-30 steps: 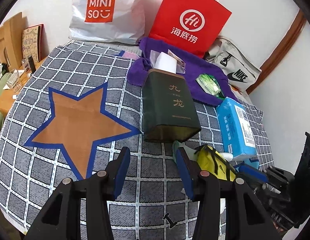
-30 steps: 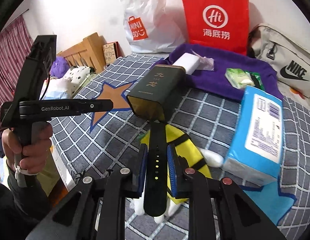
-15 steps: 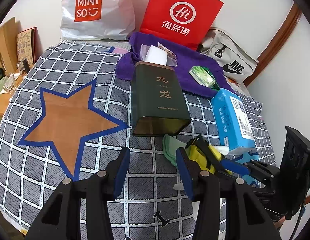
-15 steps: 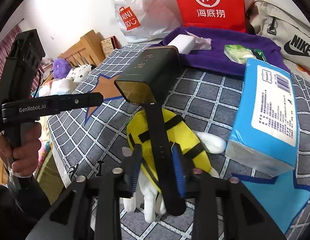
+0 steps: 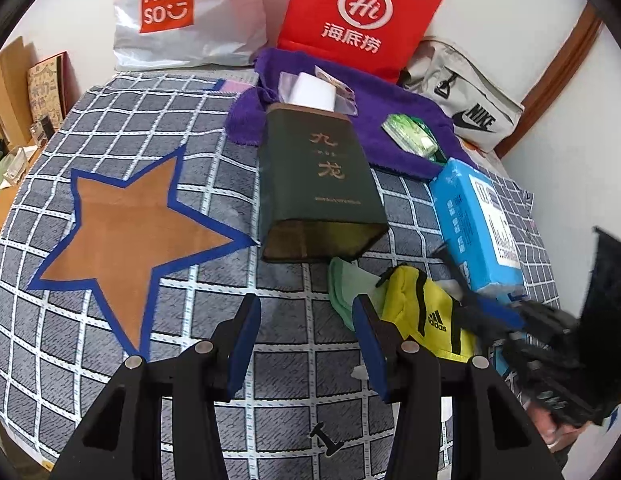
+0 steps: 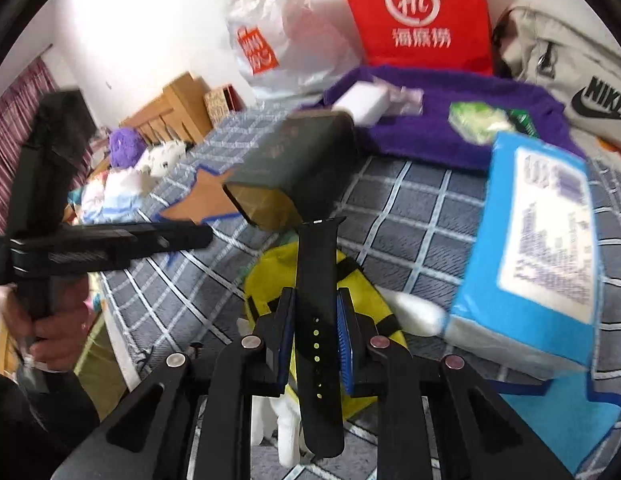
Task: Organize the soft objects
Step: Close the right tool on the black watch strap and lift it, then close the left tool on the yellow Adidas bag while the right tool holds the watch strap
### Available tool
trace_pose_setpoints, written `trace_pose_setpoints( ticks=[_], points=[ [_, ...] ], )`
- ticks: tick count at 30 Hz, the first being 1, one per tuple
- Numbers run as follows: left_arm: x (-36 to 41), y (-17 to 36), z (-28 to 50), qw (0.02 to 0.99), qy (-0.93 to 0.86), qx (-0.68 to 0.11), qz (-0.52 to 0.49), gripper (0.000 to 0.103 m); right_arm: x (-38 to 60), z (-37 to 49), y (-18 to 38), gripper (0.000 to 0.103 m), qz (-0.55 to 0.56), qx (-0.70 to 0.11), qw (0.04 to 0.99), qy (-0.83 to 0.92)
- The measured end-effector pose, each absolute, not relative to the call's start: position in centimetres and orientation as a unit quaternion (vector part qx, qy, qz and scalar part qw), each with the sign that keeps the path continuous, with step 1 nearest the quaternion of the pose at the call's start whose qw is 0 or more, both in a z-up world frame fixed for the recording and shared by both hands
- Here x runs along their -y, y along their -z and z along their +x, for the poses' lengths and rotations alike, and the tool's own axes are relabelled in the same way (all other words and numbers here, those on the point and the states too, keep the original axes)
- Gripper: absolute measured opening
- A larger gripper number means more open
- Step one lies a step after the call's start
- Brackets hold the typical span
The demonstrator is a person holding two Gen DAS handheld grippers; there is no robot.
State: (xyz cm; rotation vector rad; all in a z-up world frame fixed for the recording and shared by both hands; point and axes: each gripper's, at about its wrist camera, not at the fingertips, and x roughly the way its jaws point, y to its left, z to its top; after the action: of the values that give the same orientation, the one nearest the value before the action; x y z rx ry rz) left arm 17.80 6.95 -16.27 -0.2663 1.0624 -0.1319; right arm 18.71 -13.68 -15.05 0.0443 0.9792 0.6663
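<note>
Right tongs [image 6: 316, 334] closing on strap [image 6: 316, 280], unseen by left view

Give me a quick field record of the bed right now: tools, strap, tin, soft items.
left tool: open, empty, over the blanket
right tool: closing, strap between its pads
strap: black, above the yellow pouch
tin: on its side, open end toward the tools
tissue pack: right of the tin
green cloth: beside the pouch, before the tin's mouth
towel: purple, behind the tin
</note>
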Motion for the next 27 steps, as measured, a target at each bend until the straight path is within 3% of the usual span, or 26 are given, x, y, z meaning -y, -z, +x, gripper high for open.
trace_pose_setpoints(
  ticks=[11, 27],
  points=[
    [-1.0, 17.0, 18.9, 0.845, 0.120, -0.513, -0.094, 0.045, 20.3, 15.5, 12.2, 0.020, 0.006, -0.430, 0.868, -0.249],
    [1.2, 19.3, 20.9, 0.836, 0.127, -0.527, -0.083, 0.044, 24.2, 15.3, 18.6, 0.020, 0.000, -0.492, 0.845, -0.209]
  ],
)
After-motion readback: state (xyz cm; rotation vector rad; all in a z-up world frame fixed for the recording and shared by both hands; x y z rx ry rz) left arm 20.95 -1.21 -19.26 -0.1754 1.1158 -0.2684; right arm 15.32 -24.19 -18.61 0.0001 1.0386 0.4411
